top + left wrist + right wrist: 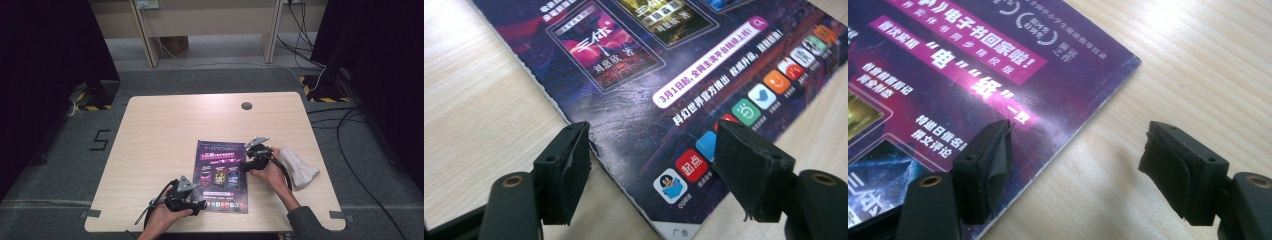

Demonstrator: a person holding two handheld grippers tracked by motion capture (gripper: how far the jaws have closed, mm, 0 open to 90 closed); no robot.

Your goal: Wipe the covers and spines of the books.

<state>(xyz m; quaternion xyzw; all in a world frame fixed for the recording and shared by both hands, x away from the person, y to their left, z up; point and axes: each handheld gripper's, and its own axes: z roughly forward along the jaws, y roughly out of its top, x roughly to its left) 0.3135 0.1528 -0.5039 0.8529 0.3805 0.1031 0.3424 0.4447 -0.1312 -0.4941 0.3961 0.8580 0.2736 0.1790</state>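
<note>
Black blocky fingers point(569, 170) of both grippers wide, nothing held; glossy creased magazine point(222, 175) flat, pale wood-grain table point(165, 130).

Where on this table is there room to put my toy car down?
The far half of the table, between the magazine's top edge and the small round hole, is bare. So is the wide strip left of the magazine. It is crowded near the right gripper and white cloth, and around the left gripper.

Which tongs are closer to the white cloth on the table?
The right tongs: they sit at the magazine's right edge, just left of the white cloth. The left tongs are at the magazine's near-left corner, farther away.
</note>
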